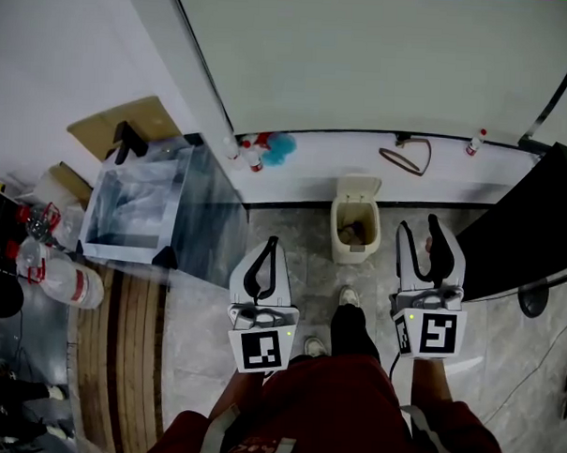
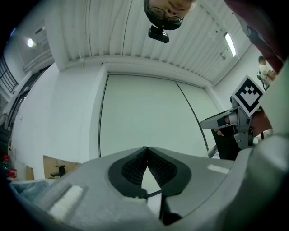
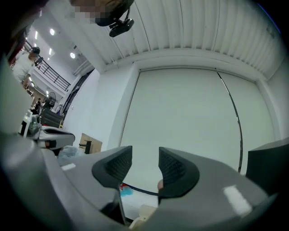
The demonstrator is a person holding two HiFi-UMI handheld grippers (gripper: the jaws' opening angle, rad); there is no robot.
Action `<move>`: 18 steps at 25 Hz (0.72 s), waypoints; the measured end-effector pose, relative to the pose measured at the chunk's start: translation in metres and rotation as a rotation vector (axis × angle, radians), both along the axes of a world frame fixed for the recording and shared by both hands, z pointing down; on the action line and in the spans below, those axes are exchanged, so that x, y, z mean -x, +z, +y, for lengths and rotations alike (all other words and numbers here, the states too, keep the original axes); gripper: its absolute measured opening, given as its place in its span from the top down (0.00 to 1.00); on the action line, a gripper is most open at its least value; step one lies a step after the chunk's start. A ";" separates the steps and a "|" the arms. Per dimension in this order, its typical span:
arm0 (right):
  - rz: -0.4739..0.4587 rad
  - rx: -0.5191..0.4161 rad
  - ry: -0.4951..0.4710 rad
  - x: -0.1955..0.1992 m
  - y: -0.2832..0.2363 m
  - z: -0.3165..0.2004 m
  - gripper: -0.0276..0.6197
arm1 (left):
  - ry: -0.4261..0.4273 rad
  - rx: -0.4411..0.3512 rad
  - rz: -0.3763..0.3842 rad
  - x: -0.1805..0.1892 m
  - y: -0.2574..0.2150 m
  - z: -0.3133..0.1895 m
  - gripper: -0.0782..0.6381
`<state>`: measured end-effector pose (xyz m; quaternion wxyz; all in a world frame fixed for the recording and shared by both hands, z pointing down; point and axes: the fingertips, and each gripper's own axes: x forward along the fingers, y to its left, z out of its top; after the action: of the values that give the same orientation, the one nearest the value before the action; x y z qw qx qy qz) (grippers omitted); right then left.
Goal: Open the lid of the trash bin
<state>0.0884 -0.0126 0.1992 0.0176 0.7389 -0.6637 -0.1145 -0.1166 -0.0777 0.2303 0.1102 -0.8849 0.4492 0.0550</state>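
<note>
The small cream trash bin (image 1: 355, 231) stands on the floor against the wall base, its lid (image 1: 357, 187) tipped up and back, some waste showing inside. Both grippers hang above the floor on the near side of the bin, pointing at the wall. My left gripper (image 1: 270, 247) is to the bin's near left, its jaws meeting at the tips with nothing between them (image 2: 146, 151). My right gripper (image 1: 419, 229) is to the bin's right, jaws apart and empty (image 3: 145, 157). A cream edge of the bin (image 3: 143, 212) shows low in the right gripper view.
A clear box (image 1: 139, 205) on a dark stand sits left of the bin, with cardboard (image 1: 129, 122) behind it. Bottles (image 1: 61, 277) lie far left. A blue cloth (image 1: 279, 147), spray bottles and a cable loop (image 1: 408, 161) rest on the wall ledge. A black cabinet (image 1: 537, 223) stands right.
</note>
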 end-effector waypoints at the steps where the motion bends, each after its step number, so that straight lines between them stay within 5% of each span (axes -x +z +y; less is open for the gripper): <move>1: 0.001 0.005 0.004 -0.002 0.002 0.001 0.68 | 0.003 -0.004 -0.004 0.000 -0.001 0.001 0.88; 11: 0.020 0.036 -0.004 -0.002 0.010 0.000 0.73 | 0.000 0.026 0.018 0.004 0.003 -0.005 0.88; 18: 0.018 0.073 -0.005 0.000 0.019 -0.004 0.90 | 0.009 0.023 0.027 0.001 0.002 -0.004 0.88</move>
<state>0.0882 -0.0161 0.2180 0.0502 0.7350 -0.6693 -0.0970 -0.1179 -0.0813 0.2326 0.0936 -0.8874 0.4471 0.0621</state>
